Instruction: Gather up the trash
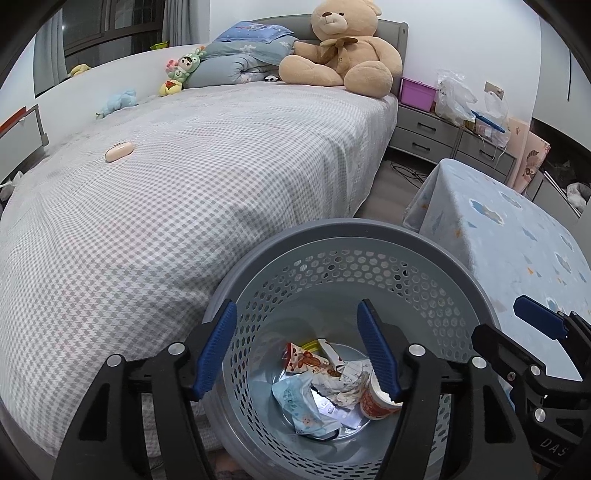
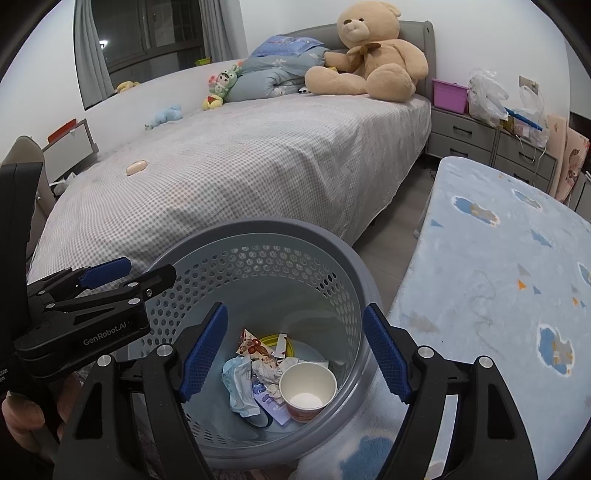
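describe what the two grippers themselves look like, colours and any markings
Both match: the left gripper and right gripper have glossy black plastic bodies with silver bolt heads, and two fingers lined with ribbed blue pads. White "GenRobot.AI" lettering marks the left gripper's side in the right wrist view. No cables show.

Even indoor room light, fairly bright, no hard shadows. Window (image 1: 110, 22) upper left is dark, so light looks artificial from overhead. Soft shadow on the bed (image 1: 184, 206) cover mid-frame. Small glare patch on the trash bin (image 1: 436, 258) floor. Strong fisheye bending, black vignette in all corners. Focus sharp centrally, slightly soft toward edges. No motion blur.
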A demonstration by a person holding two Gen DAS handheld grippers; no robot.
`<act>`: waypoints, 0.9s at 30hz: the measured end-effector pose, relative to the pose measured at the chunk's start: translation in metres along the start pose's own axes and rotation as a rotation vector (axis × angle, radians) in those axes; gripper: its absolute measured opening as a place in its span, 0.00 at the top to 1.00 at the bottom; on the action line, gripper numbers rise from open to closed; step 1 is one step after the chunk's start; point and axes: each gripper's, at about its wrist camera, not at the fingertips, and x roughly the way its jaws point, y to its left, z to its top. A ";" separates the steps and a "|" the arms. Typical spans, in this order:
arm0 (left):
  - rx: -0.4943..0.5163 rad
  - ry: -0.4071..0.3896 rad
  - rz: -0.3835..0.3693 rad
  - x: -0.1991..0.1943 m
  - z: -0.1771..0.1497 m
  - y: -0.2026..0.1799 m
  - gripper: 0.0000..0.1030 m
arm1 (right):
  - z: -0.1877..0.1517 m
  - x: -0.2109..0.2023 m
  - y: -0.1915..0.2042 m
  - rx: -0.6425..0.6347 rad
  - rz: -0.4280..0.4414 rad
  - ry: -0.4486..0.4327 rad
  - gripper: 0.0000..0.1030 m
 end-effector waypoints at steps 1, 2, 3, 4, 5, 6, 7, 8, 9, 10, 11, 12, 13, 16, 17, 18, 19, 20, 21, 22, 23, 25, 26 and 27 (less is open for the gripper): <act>-0.002 -0.001 0.003 0.000 0.000 0.000 0.32 | 0.000 0.000 0.000 0.001 0.000 0.000 0.27; -0.004 -0.003 0.005 -0.001 0.000 0.001 0.31 | -0.001 0.000 0.000 0.002 0.000 0.001 0.27; -0.005 -0.004 0.006 -0.001 -0.001 0.001 0.31 | -0.001 0.000 0.000 0.002 -0.002 0.001 0.27; -0.007 -0.004 0.006 -0.001 -0.001 0.002 0.30 | -0.001 0.000 0.000 0.002 -0.002 0.001 0.27; -0.008 -0.004 0.007 -0.001 0.000 0.002 0.29 | -0.001 0.000 0.000 0.003 -0.003 0.001 0.27; -0.009 -0.004 0.008 -0.001 0.000 0.002 0.29 | -0.001 0.000 0.000 0.003 -0.003 0.002 0.27; -0.010 -0.004 0.009 -0.001 0.000 0.003 0.29 | -0.002 0.000 0.000 0.003 -0.004 0.002 0.27; -0.010 -0.004 0.010 -0.001 0.000 0.003 0.28 | -0.002 0.000 0.000 0.004 -0.005 0.002 0.27; -0.010 -0.003 0.011 -0.001 0.000 0.003 0.28 | -0.002 0.000 0.000 0.004 -0.005 0.003 0.26; -0.010 -0.002 0.012 -0.001 0.000 0.003 0.27 | -0.002 0.000 0.000 0.004 -0.006 0.004 0.26; -0.010 -0.002 0.014 -0.001 0.000 0.003 0.25 | -0.003 0.000 0.000 0.005 -0.006 0.004 0.26; -0.011 -0.003 0.015 -0.001 0.000 0.003 0.24 | -0.002 0.000 0.000 0.006 -0.007 0.005 0.26; -0.011 -0.003 0.016 -0.001 0.000 0.003 0.24 | -0.002 0.000 0.000 0.006 -0.007 0.005 0.26; -0.015 -0.001 0.021 0.000 0.000 0.004 0.21 | -0.003 0.000 0.000 0.005 -0.007 0.004 0.26; -0.017 0.000 0.022 0.000 0.000 0.004 0.21 | -0.003 0.000 0.000 0.005 -0.007 0.004 0.26; -0.018 0.001 0.022 0.000 0.000 0.004 0.21 | -0.003 0.000 0.000 0.005 -0.007 0.004 0.26; -0.018 0.003 0.023 0.001 0.000 0.004 0.21 | -0.003 0.000 0.000 0.005 -0.007 0.004 0.26; -0.018 0.005 0.025 0.001 0.000 0.004 0.20 | -0.003 0.000 0.000 0.006 -0.007 0.004 0.26; -0.017 0.006 0.026 0.002 0.001 0.004 0.20 | -0.003 0.000 0.000 0.006 -0.006 0.004 0.26; -0.015 0.006 0.028 0.002 0.001 0.004 0.20 | -0.003 0.000 0.000 0.006 -0.006 0.004 0.25; -0.015 0.006 0.028 0.002 0.001 0.004 0.20 | -0.003 0.000 0.000 0.005 -0.007 0.004 0.25; -0.014 0.007 0.030 0.002 0.001 0.003 0.20 | -0.003 0.000 0.000 0.006 -0.007 0.005 0.25; -0.014 0.007 0.031 0.002 0.000 0.004 0.20 | -0.003 0.000 0.000 0.006 -0.007 0.004 0.24; -0.015 0.007 0.030 0.002 0.000 0.004 0.20 | -0.003 0.000 0.000 0.006 -0.007 0.004 0.24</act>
